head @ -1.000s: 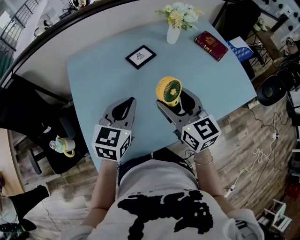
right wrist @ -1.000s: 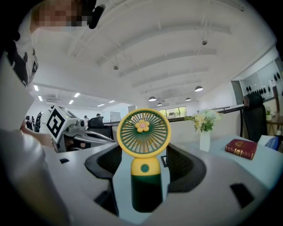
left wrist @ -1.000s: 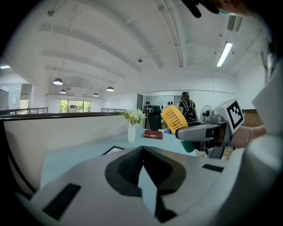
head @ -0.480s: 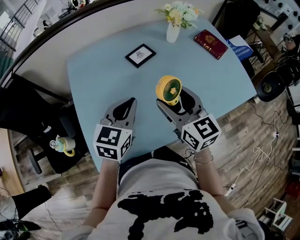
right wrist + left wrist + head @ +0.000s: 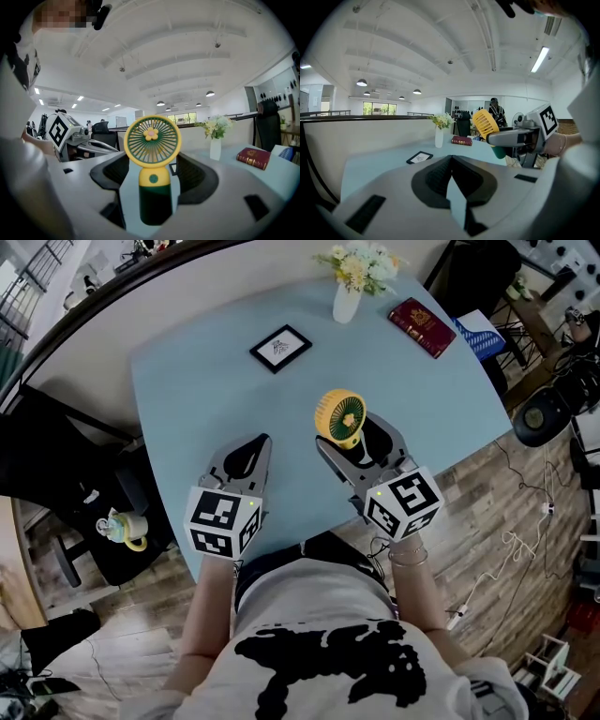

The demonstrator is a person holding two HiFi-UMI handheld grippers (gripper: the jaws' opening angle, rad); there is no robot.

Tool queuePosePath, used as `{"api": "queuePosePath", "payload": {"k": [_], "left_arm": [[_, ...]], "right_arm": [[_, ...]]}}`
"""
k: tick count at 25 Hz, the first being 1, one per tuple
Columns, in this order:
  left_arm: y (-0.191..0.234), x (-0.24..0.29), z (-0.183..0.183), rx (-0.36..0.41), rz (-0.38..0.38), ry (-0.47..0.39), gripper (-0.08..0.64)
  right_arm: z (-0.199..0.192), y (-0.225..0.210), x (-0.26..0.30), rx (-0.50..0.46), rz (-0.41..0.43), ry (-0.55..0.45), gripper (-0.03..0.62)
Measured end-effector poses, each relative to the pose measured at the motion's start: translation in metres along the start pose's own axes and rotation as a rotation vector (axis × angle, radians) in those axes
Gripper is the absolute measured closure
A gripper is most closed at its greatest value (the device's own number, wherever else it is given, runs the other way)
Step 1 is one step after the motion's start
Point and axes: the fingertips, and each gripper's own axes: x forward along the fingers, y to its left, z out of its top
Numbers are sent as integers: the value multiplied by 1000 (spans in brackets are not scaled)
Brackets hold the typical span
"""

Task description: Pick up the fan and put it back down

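Near the front edge of the pale blue bench (image 5: 187,381), the right hand-held gripper (image 5: 349,434) is closed on the fan (image 5: 338,416). Its two fingers clasp the green handle, and the round yellow head stands above and ahead of the fingertips. From the left gripper view the fan leans forward, away from the person; whether its foot touches the bench I cannot tell. The left hand-held gripper (image 5: 259,443) is just to the left, apart from the fan, its jaws pressed together with nothing between them. Both are close to the near edge, right in front of the person's body. The right one is also near the right-hand edge, beyond which lies wooden floor (image 5: 487,512). Ahead of the fan a broad stretch of bare bench top runs to the picture frame (image 5: 280,350), well apart. The vase of flowers (image 5: 347,301) and the red book (image 5: 422,329) stand by the far edge, the book close to the far right corner. A black chair (image 5: 66,474) stands off the left edge.
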Motion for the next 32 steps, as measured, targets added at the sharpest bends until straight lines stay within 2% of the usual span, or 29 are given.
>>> {"api": "queuePosePath", "payload": {"k": [17,32], "left_arm": [[24,16,-30,-56,-22,76,549],[39,59,-76,-118,-66,198,549]], "right_arm": [[-22,-33,25,22,-51,95,276],[-84,-68,66,63,-97,257,276]]}}
